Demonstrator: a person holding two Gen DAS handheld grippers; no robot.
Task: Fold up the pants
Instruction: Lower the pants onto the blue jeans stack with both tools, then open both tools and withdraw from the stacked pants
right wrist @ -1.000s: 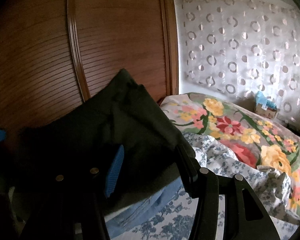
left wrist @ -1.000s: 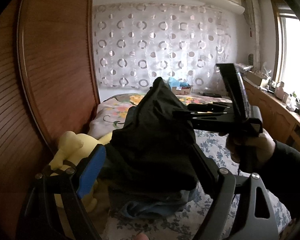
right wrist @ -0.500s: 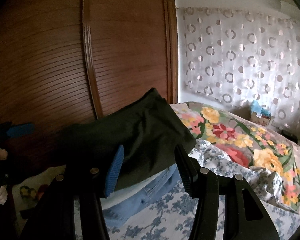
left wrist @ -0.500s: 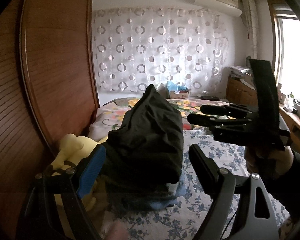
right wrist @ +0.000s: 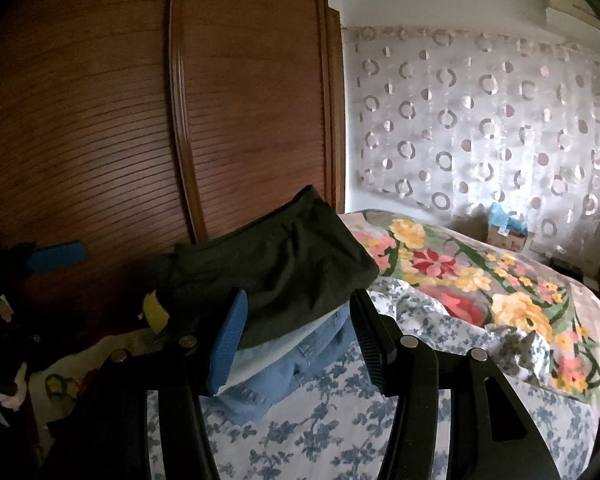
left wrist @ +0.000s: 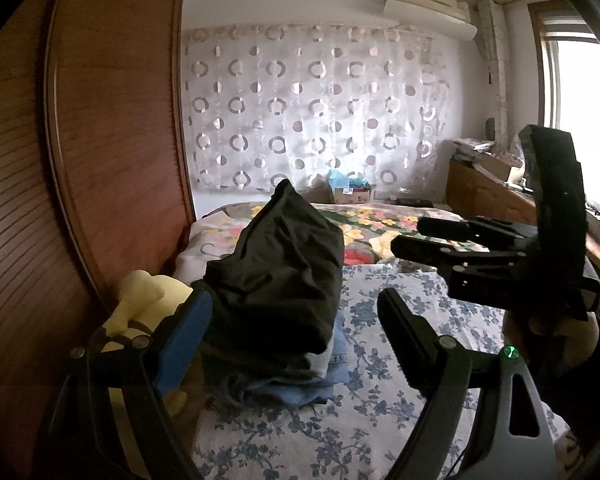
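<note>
Both grippers, left [left wrist: 292,320] and right [right wrist: 296,328], have backed off from the black pants [left wrist: 278,272], fingers standing apart and empty. The pants lie folded ahead of them, atop the clothes stack [right wrist: 284,364] on the bed [left wrist: 380,320]; folding looks done.

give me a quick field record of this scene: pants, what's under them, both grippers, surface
pants: dark pants, folded, on top of the pile
under: folded light-blue jeans
left gripper: open, nothing held
right gripper: open, nothing held
surface: bed with blue floral sheet
beside pile: yellow plush toy
</note>
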